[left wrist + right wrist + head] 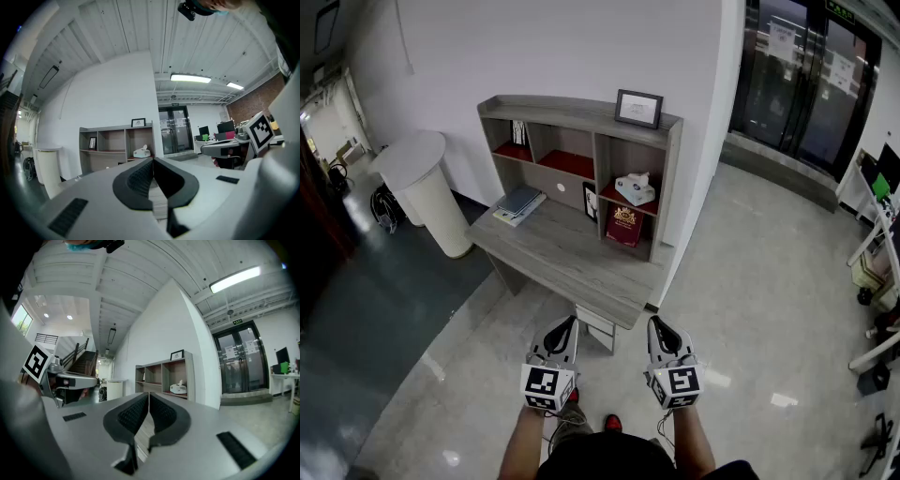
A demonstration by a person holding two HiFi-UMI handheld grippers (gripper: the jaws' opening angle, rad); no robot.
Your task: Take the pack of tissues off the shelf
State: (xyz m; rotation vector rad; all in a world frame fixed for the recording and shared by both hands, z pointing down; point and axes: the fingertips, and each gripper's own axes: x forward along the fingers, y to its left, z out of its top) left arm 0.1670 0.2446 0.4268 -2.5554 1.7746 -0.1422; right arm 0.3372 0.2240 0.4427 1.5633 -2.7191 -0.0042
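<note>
I am holding my left tool (pixel 570 324) and my right tool (pixel 655 324) level in front of me, each with its jaws pressed together and nothing between them, and I am standing well back from the counter (pixel 562 255). The pack of tissues (pixel 635 189) is sitting in the right-hand compartment of the shelf (pixel 572 106), on the board above a red box (pixel 624 226). As I am judging it, reaching in with the jaws together is the main risk: the tips would be shoving the pack toward the back wall rather than taking it. A tool opening late could be knocking the compartment's side wall. Pinching only the tissue that is sticking up on top would be pulling out a sheet and leaving the pack behind. Coming in too high is also risking the picture frame (pixel 638 108) on top.
</note>
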